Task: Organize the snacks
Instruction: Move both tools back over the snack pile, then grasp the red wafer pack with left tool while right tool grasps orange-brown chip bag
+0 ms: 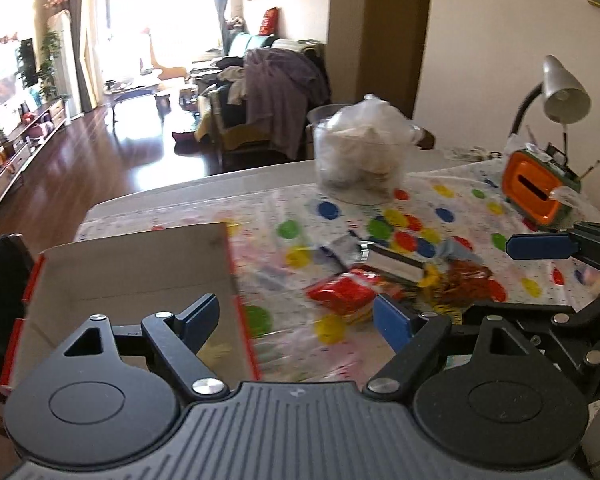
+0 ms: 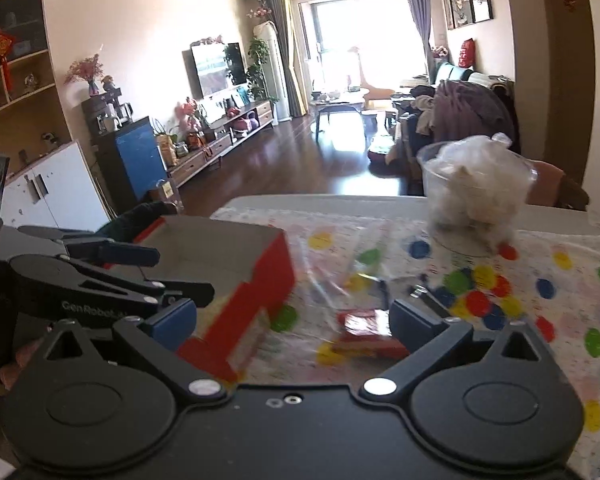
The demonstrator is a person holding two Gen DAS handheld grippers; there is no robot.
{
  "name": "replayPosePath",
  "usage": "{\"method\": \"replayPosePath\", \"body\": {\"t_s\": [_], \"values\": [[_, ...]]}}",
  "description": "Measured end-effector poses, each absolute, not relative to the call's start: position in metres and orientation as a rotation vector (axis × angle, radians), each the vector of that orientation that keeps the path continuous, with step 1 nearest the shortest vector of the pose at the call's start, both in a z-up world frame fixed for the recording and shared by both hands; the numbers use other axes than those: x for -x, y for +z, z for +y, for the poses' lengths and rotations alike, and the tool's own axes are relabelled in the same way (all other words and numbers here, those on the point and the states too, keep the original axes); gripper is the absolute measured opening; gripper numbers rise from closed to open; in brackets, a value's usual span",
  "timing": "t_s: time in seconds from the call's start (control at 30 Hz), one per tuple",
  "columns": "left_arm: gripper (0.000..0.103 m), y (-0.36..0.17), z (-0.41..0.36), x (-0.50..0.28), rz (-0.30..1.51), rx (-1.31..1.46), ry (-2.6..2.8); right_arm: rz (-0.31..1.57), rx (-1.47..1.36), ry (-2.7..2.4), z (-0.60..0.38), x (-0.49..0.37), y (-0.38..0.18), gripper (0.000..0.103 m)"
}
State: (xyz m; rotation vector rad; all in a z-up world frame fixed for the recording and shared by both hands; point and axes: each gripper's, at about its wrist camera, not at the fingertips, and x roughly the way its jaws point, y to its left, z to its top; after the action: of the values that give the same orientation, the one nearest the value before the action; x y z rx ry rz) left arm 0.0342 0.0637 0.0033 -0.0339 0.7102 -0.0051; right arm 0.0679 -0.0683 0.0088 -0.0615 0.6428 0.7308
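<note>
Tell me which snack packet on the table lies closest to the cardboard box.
The red foil snack packet. It lies nearest the open red-sided cardboard box; the silver packet and the brown-and-yellow packet lie beyond it, farther from the box.

You see the snack packets (image 1: 364, 288) smeared by blur, labels unreadable; the box's (image 2: 236, 264) near corner is blurred too.

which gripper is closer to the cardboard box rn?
Left. The left gripper hangs open with one finger over the cardboard box and its near wall. The right gripper, also open, sits off the box's side, over the red snack packets.
</note>
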Motion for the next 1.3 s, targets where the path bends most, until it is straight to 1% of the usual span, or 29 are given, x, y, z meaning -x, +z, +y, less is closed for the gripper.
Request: {"method": "replayPosePath", "body": {"t_s": [0.3,0.5,0.63,0.8,0.93,1.3], "values": [[0.085,-0.024,0.004,-0.051,0.734,-0.002,-0.11,0.691,0.117,0.667,-0.136,-0.084,-0.012,0.103],[0.085,-0.045,-0.034,-0.069,0.771,-0.062,-0.196,0.74,0.13,0.608,-0.169,-0.113,-0.033,0.103],[0.085,-0.058,-0.046,-0.089,0.799,-0.076,-0.182,0.767,0.136,0.557,-0.182,-0.134,-0.052,0.103],[0.085,-0.069,-0.033,-0.12,0.86,-0.007,-0.12,0.816,0.14,0.511,-0.189,-0.165,-0.076,0.103],[0.085,-0.073,-0.015,-0.152,0.918,0.096,-0.049,0.869,0.071,0.475,-0.193,-0.186,-0.085,0.102],[0.085,-0.11,0.014,-0.245,1.173,0.39,0.194,1.024,-0.064,0.345,-0.189,-0.22,-0.109,0.099]]}}
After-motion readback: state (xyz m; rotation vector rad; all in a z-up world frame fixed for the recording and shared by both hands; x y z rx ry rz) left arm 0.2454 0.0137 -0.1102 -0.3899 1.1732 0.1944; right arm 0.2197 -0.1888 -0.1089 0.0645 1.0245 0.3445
